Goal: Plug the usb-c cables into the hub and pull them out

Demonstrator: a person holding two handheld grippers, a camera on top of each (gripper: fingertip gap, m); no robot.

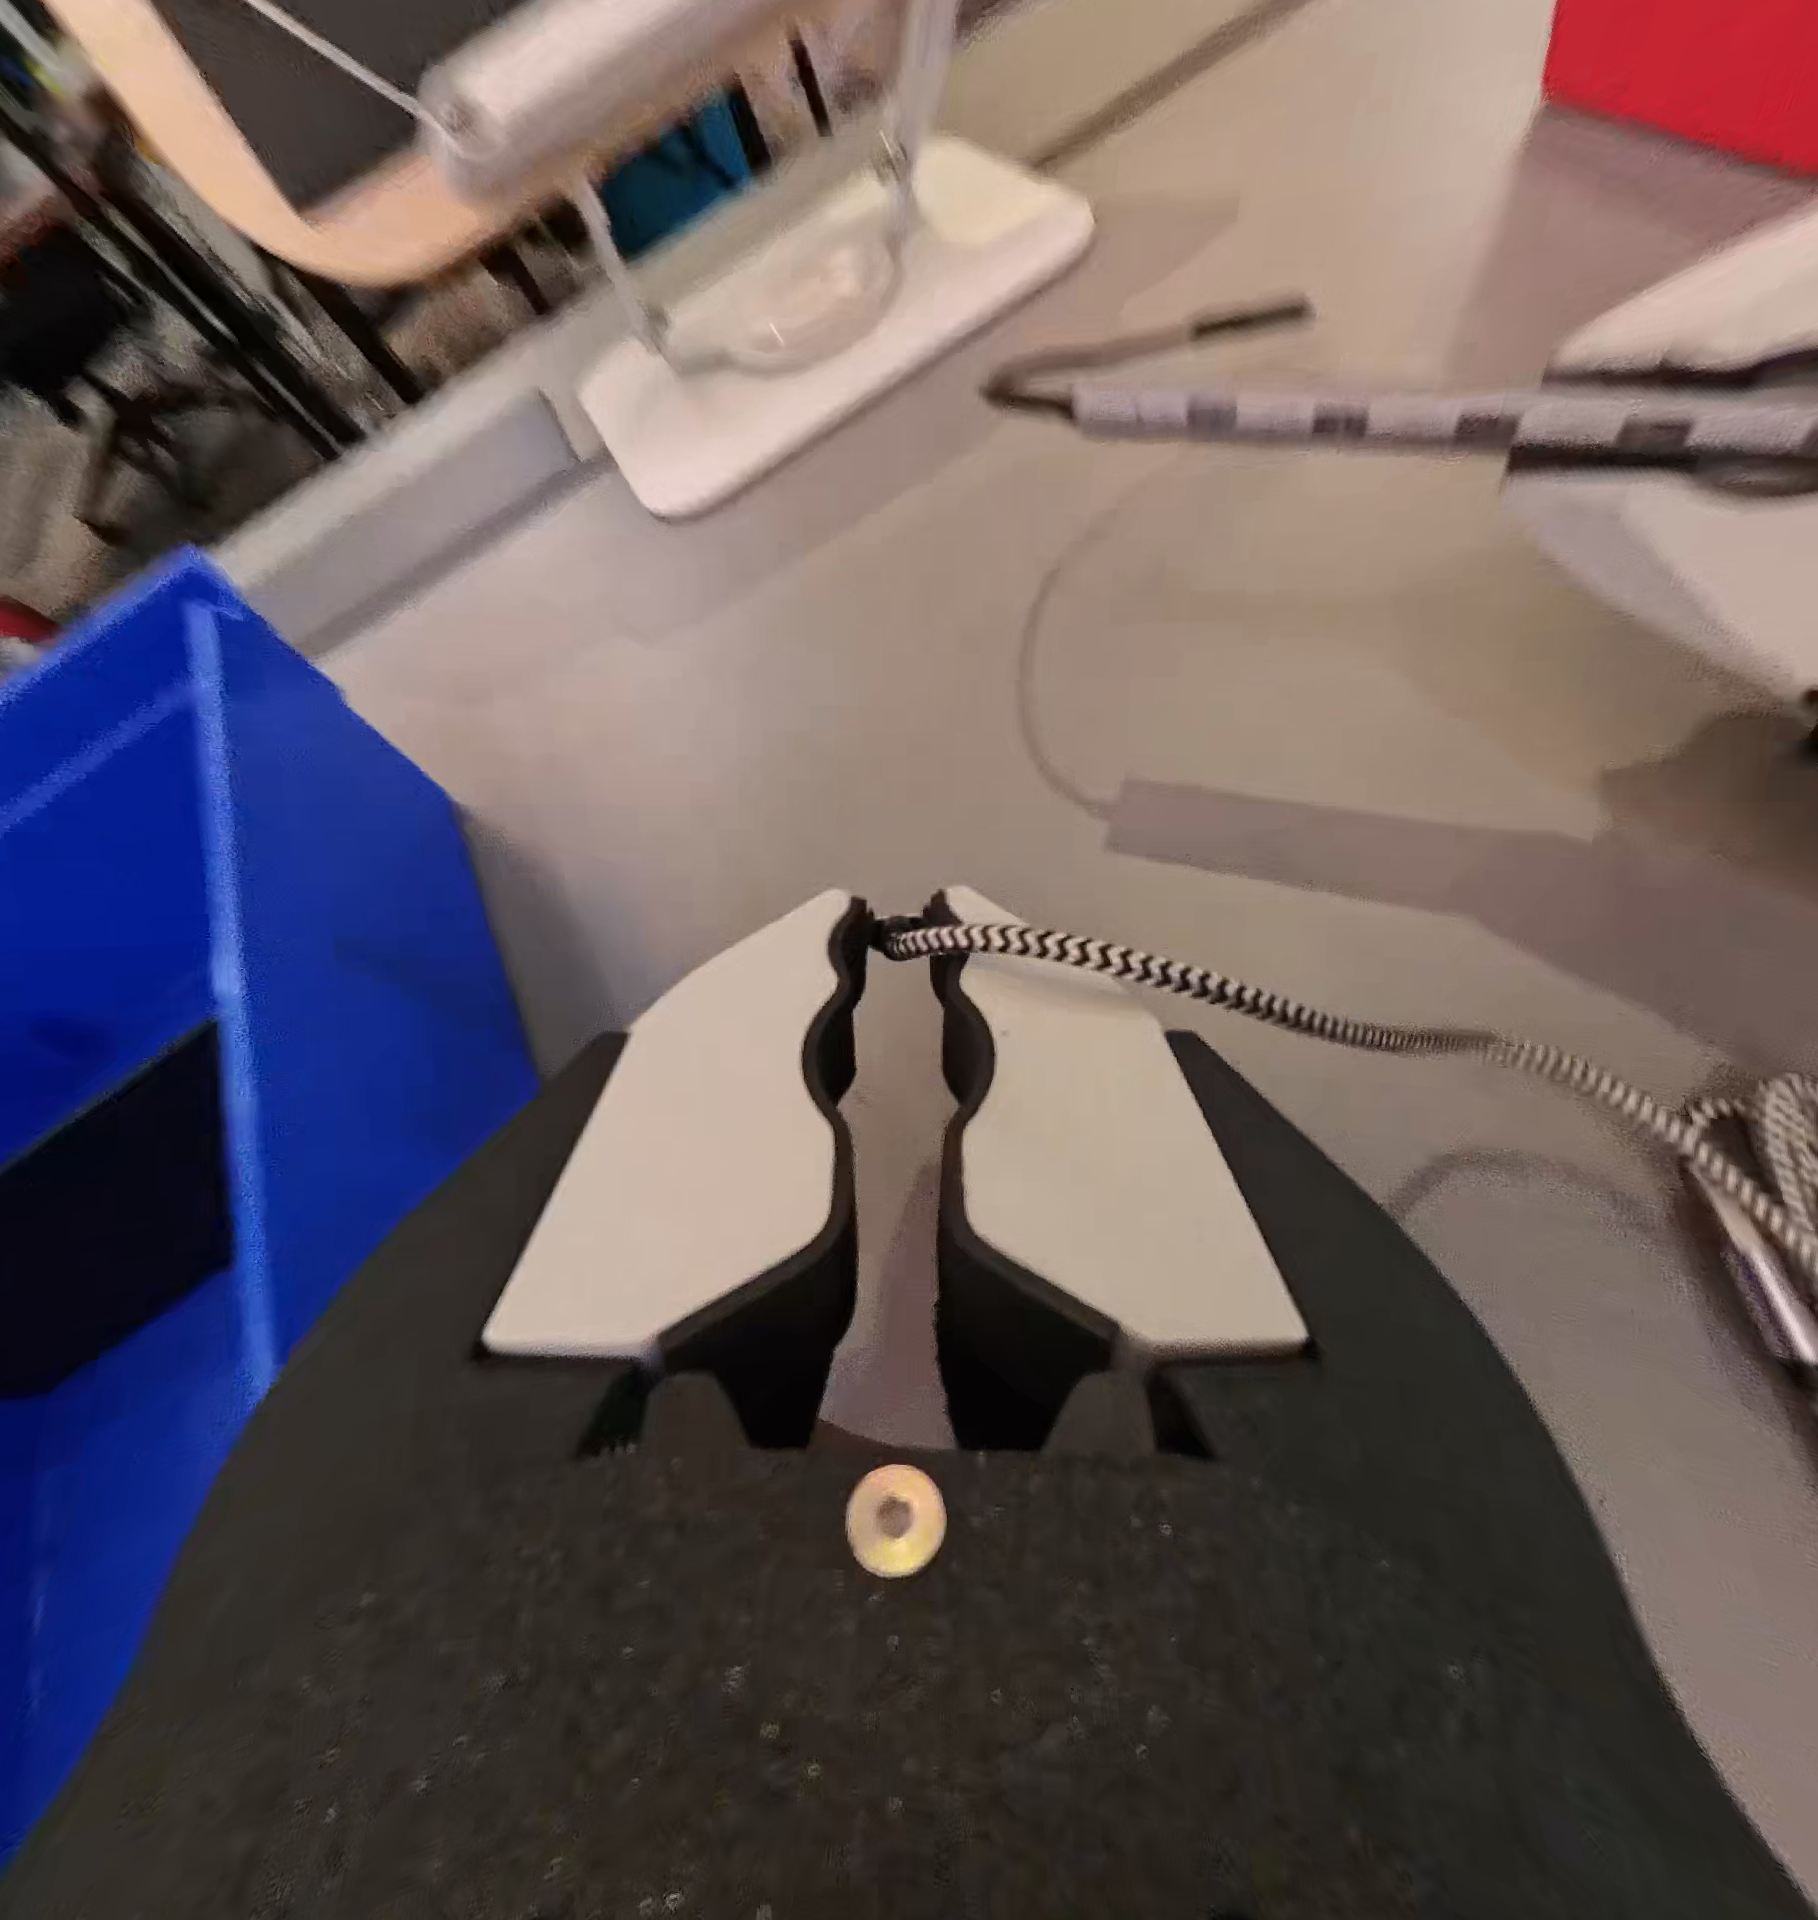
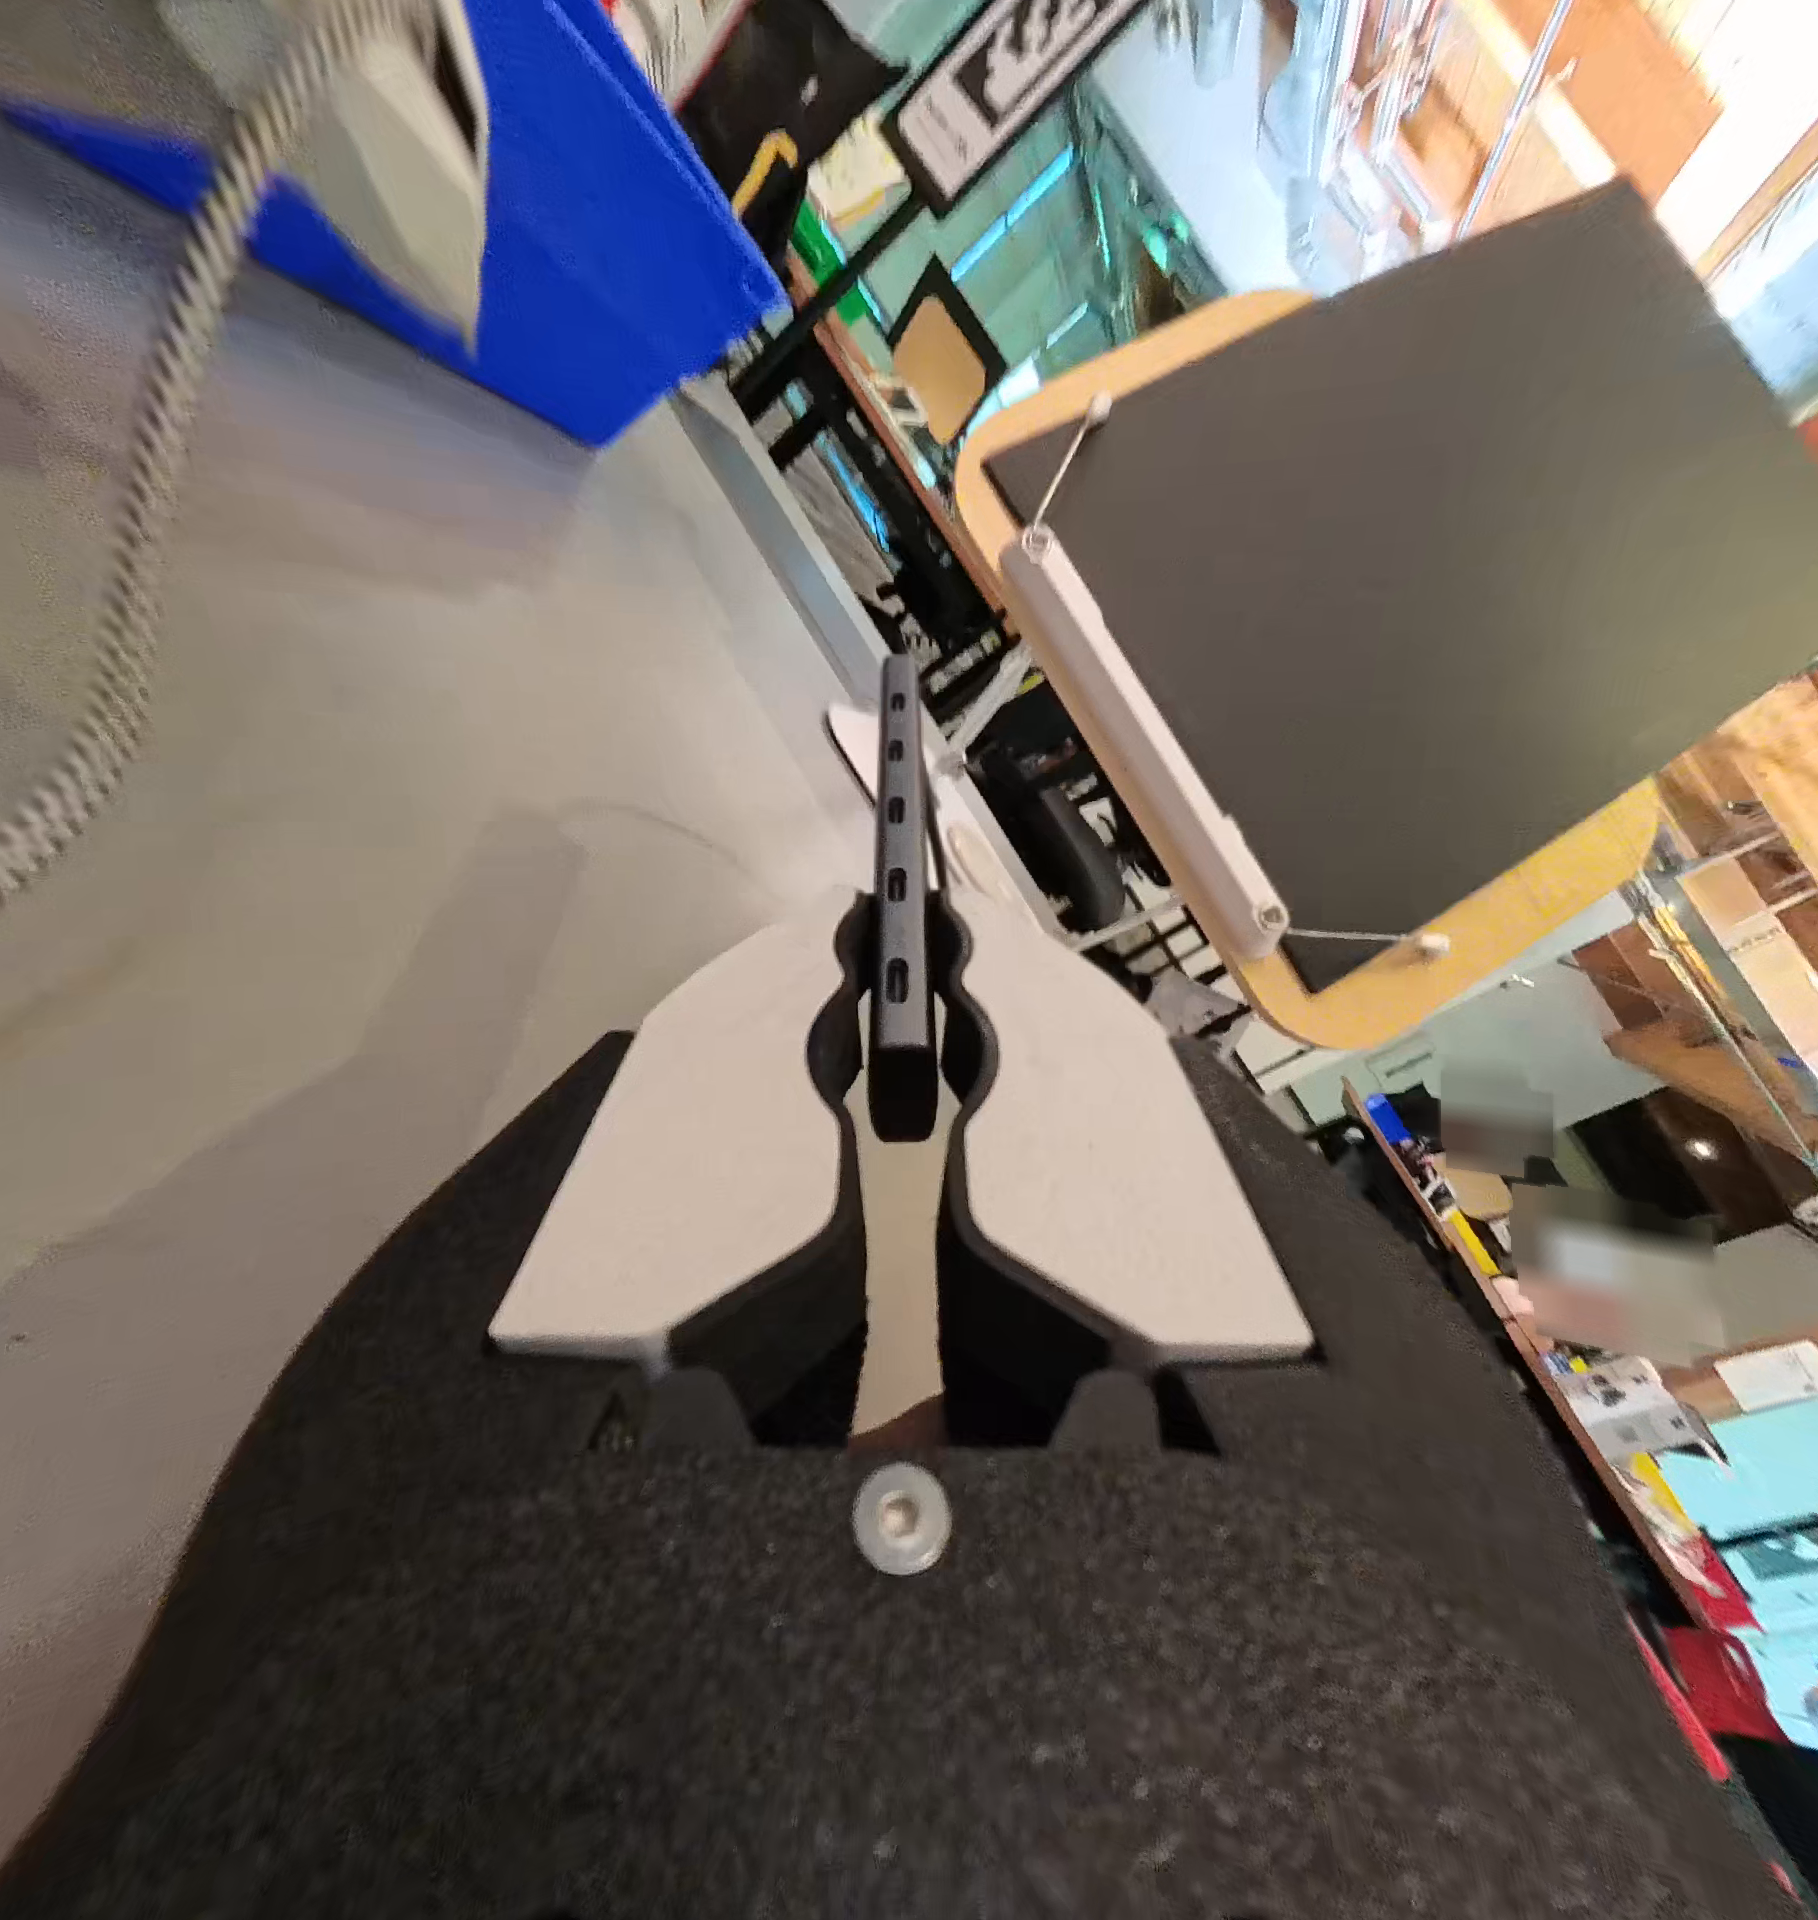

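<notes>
Right at its tips, the left gripper (image 1: 897, 920) has its jaws nearly pressed together, pinching the end of a black-and-white braided cable (image 1: 1175, 977); the plug itself is hidden between the jaws. From there the cable trails off to the right of the jaws and down to the grey surface (image 1: 780, 675), where more braided cable lies bundled (image 1: 1798, 1195). A blue bin (image 1: 157, 883) stands just left of the jaws. Ahead on the surface lies a thin white cable (image 1: 1040, 665) in a curve, and beyond it a white stand base (image 1: 843, 322), blurred.

Meanwhile the right gripper (image 2: 900, 935) has its jaws clamped on the near end of a slim dark hub (image 2: 903, 831), which sticks out straight ahead past the tips, its row of small ports facing the camera and all unoccupied. Up to the left of these jaws, the braided cable (image 2: 126, 623) hangs blurred before the blue bin (image 2: 593, 260). Farther right is a dark panel with a light wooden rim (image 2: 1404, 582).
</notes>
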